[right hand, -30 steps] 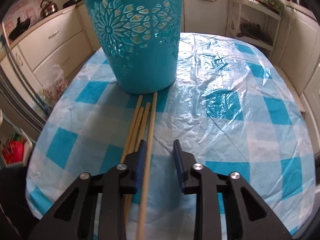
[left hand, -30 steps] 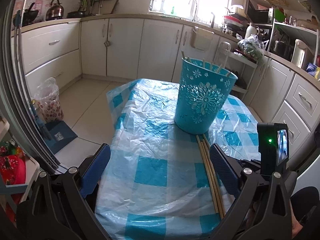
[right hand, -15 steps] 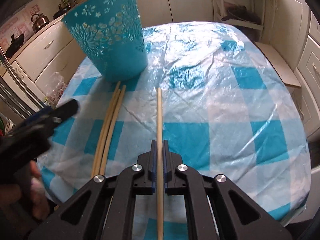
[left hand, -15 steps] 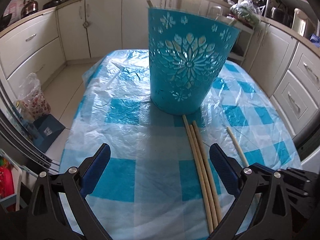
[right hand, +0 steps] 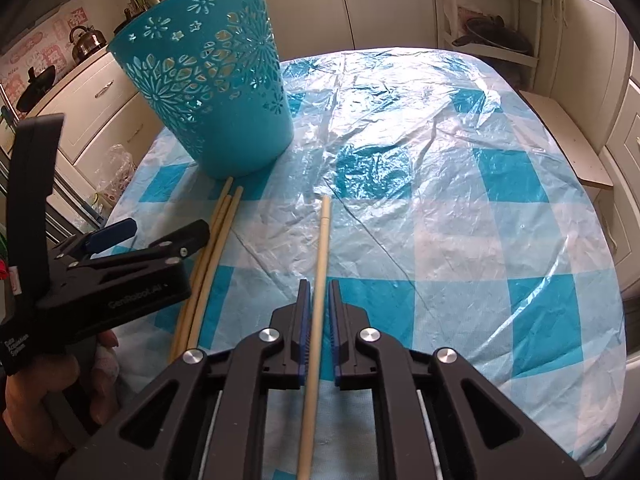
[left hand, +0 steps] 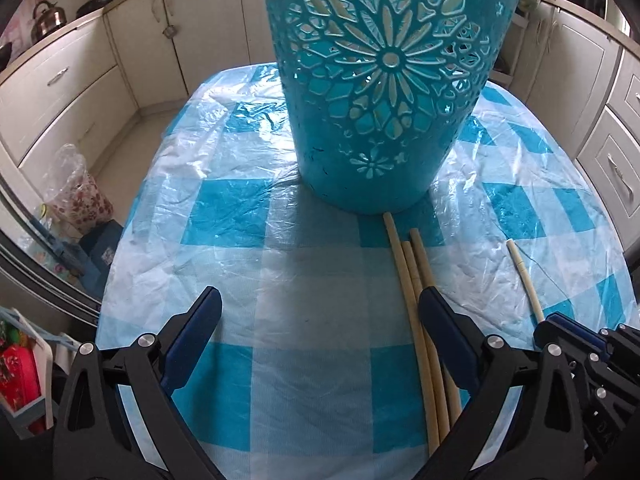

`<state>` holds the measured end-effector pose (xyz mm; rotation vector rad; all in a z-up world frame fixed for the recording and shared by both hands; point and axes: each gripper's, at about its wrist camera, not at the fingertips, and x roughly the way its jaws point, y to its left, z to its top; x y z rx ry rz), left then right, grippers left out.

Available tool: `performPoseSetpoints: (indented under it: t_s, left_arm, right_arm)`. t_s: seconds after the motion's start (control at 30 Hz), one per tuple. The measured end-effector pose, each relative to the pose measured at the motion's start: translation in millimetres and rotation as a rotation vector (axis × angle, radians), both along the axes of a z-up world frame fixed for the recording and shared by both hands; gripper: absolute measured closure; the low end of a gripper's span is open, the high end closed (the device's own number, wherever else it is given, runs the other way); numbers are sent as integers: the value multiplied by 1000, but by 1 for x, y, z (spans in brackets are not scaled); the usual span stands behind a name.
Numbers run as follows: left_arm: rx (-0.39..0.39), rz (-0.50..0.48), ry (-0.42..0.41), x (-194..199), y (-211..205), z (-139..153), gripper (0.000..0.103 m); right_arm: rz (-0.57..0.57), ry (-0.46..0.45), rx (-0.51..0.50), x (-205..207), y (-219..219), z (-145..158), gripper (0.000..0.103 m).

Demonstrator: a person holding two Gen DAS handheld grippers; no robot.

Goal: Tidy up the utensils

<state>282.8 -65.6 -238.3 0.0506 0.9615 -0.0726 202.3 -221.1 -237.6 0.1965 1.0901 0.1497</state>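
Observation:
A teal cut-out plastic holder [left hand: 384, 80] stands upright on the checked tablecloth; it also shows in the right wrist view [right hand: 212, 92]. Three wooden sticks [left hand: 416, 300] lie side by side in front of it, also seen in the right wrist view [right hand: 212, 248]. My right gripper [right hand: 319, 300] is shut on a fourth wooden stick [right hand: 320, 256], which points forward over the table; that stick shows at the right of the left wrist view [left hand: 524, 276]. My left gripper [left hand: 320, 312] is open and empty, low over the table, its right finger beside the three sticks.
The round table [right hand: 500, 200] has a blue and white checked cloth under clear plastic. Cream kitchen cabinets [left hand: 80, 80] ring the room. A plastic bag [left hand: 76, 196] sits on the floor at the left.
My right gripper closed on one stick and drew it to the right, away from the other three. My left gripper moved forward and down toward the holder and the three sticks.

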Motion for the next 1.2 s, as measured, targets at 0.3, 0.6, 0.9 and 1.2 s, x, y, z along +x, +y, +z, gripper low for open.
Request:
performPoseSetpoints:
  t_s: [0.3,0.6,0.9,1.2]
  left_arm:
    - [20,-2,9,5,-1,-2,19]
    - [-23,-92,-23,4,-11,4,83]
    - [-97,-58,51,2,9,8,44]
    - [-13,-74,8,10,0,6,87]
  right_arm:
    - [0,-6,17,1,-1,-1,92]
    - [1,-17,8,3,0,-3,91]
    - [-6,-17,27,4,-3,-3,89]
    - [3,-37,23,4,-1,-4,85]
